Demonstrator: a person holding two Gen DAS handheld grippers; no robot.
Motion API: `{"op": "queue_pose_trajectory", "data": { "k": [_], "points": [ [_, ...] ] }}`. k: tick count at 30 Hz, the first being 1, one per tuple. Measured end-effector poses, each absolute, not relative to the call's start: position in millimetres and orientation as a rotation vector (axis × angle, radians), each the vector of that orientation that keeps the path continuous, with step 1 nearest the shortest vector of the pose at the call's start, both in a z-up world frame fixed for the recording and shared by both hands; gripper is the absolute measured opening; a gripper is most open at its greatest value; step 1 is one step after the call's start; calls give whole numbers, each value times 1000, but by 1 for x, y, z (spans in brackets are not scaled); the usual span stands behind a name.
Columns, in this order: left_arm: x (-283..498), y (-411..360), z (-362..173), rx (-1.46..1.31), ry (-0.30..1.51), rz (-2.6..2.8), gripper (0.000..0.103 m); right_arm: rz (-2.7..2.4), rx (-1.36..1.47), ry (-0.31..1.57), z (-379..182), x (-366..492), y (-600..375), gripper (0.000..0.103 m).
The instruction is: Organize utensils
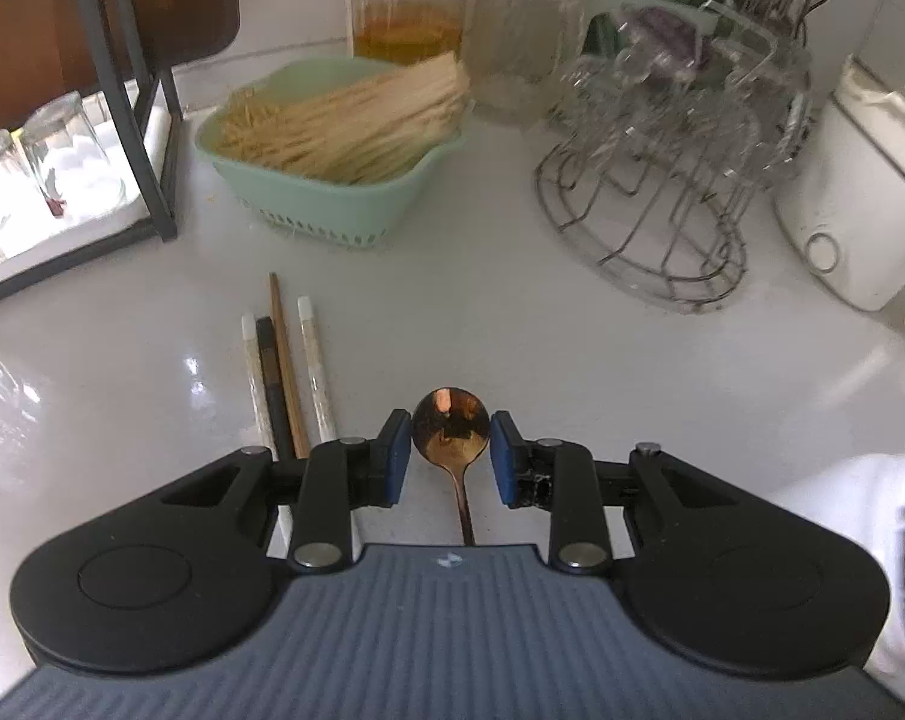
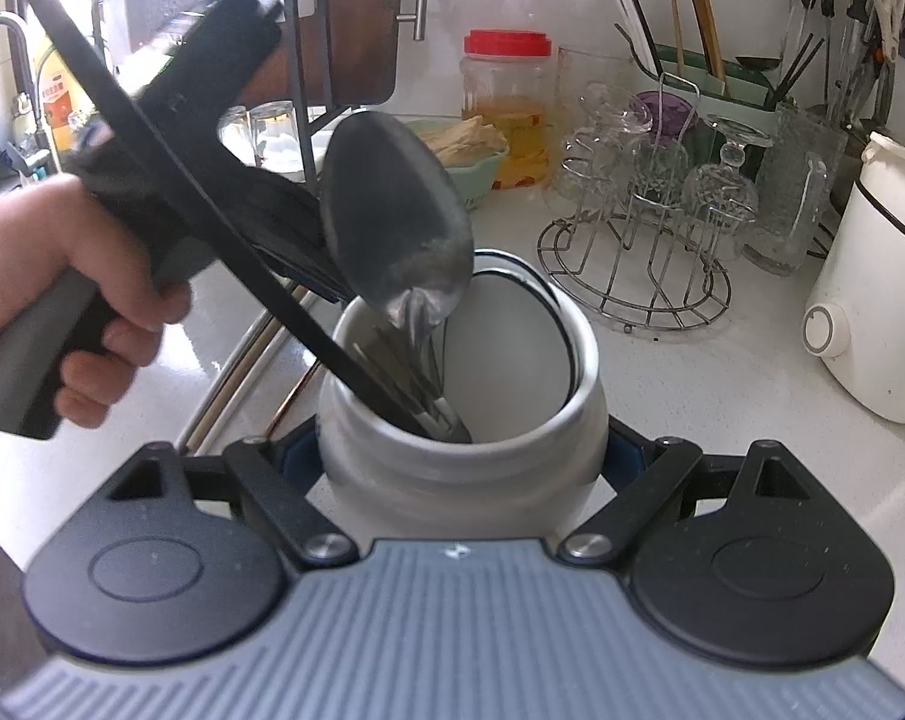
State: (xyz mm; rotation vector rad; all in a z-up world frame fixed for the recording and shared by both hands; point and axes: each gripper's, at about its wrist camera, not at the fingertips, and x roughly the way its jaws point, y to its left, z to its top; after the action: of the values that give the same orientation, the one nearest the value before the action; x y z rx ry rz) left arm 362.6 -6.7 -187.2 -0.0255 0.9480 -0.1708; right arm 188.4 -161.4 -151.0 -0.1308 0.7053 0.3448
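We judge the copper spoon point(image 1: 451, 427) light, rigid and slick — polished metal lying flat on the worktop point(image 1: 512, 336), so it may skate when pinched. The bowl is the wider purchase; the thin handle, running back under the tool, looks harder to lift cleanly. Its bowl is mirror-bright and reddish, face up. The left gripper point(image 1: 449, 457) straddles that bowl, jaws apart, pads just beside its edges; we cannot confirm contact. Four chopsticks point(image 1: 284, 378) lie in a row just left of the spoon. Beyond it stand a green basket point(image 1: 308, 180) and a wire glass rack point(image 1: 662, 192). The right gripper point(image 2: 461, 462) is clamped on the white ceramic holder point(image 2: 452, 468) — a large grey spoon point(image 2: 395, 216) and a black utensil already stand inside.
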Motion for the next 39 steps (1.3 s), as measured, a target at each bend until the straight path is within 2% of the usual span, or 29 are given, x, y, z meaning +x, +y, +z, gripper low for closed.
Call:
{"op": "queue_pose_trajectory", "data": {
  "k": [19, 21, 22, 28, 39],
  "points": [
    [304, 12, -119, -112, 869, -222, 32, 228, -69, 701, -152, 207, -151, 91],
    [299, 15, -114, -114, 860, -220, 10, 218, -67, 697, -152, 211, -151, 91],
    [298, 16, -111, -117, 859, -219, 7, 214, -67, 695, -152, 212, -151, 91],
    [294, 23, -108, -117, 848, -212, 7, 211, -71, 684, -153, 222, -149, 91],
    [308, 26, -139, -140, 912, -290, 8, 198, -68, 688, -153, 225, -156, 91]
  ]
}}
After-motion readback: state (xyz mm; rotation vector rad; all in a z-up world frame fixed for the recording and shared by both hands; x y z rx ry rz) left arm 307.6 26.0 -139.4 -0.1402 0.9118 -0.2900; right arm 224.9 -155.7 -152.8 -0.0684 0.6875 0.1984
